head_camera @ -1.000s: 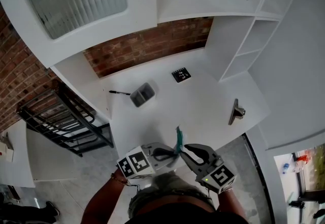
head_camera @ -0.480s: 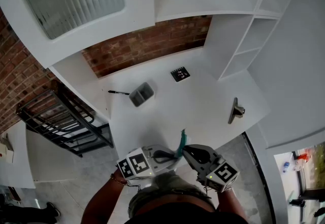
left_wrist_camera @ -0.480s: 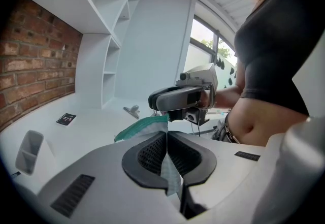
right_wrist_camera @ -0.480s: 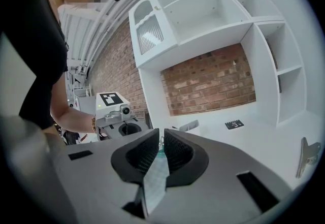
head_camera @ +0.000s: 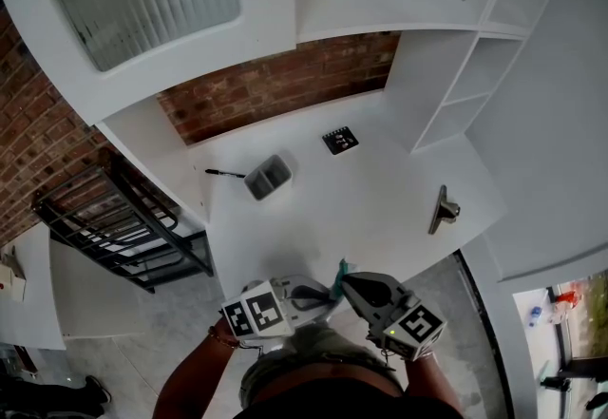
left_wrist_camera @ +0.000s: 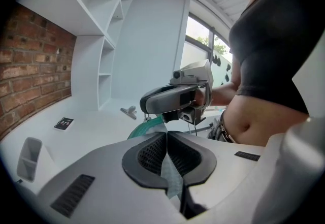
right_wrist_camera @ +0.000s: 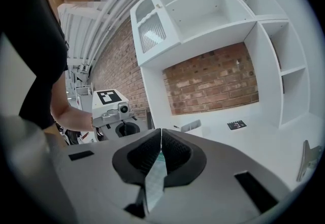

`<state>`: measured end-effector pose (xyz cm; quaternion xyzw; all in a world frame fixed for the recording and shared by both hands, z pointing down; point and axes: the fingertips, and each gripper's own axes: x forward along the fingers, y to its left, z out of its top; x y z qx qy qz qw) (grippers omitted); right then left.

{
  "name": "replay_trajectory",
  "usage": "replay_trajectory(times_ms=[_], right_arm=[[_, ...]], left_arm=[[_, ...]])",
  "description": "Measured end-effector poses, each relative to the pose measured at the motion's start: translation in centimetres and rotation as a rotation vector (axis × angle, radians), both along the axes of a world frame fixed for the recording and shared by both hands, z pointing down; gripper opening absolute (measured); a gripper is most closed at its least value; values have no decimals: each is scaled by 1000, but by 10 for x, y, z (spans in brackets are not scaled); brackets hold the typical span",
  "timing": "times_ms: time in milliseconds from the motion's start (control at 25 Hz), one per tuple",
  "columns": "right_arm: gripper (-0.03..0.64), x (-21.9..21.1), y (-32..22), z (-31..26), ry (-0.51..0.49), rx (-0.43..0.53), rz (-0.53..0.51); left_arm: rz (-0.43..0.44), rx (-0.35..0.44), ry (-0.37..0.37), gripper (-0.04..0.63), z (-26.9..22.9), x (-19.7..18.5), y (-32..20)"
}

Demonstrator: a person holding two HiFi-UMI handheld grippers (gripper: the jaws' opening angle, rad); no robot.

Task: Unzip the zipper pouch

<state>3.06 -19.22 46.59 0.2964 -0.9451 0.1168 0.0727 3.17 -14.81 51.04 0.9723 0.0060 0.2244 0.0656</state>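
We hold the zipper pouch point(head_camera: 339, 271) up between us at the white surface's point(head_camera: 380, 199) near edge; our left hand-held gripper point(left_wrist_camera: 166, 149) pinches its fabric, and our right hand-held gripper point(right_wrist_camera: 160, 152) is clamped on it too.

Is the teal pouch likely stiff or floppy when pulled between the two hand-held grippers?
Probably floppy: the pouch shows as a thin, flattened sheet in the left hand-held gripper and the right hand-held gripper, both shut on it. Likely light, since thin pinches carry it. It may twist when tugged.
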Motion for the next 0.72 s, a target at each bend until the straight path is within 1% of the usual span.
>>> replay_trajectory(times_ms=[360, 560, 720], right_arm=[[6, 13, -7, 4, 17, -14, 53], [6, 21, -7, 8, 35, -16, 62], [6, 24, -9, 10, 27, -28, 69]], left_arm=[[24, 16, 2, 8, -5, 4, 4], [30, 16, -12, 8, -2, 5, 4], [28, 11, -13, 8, -2, 5, 2]])
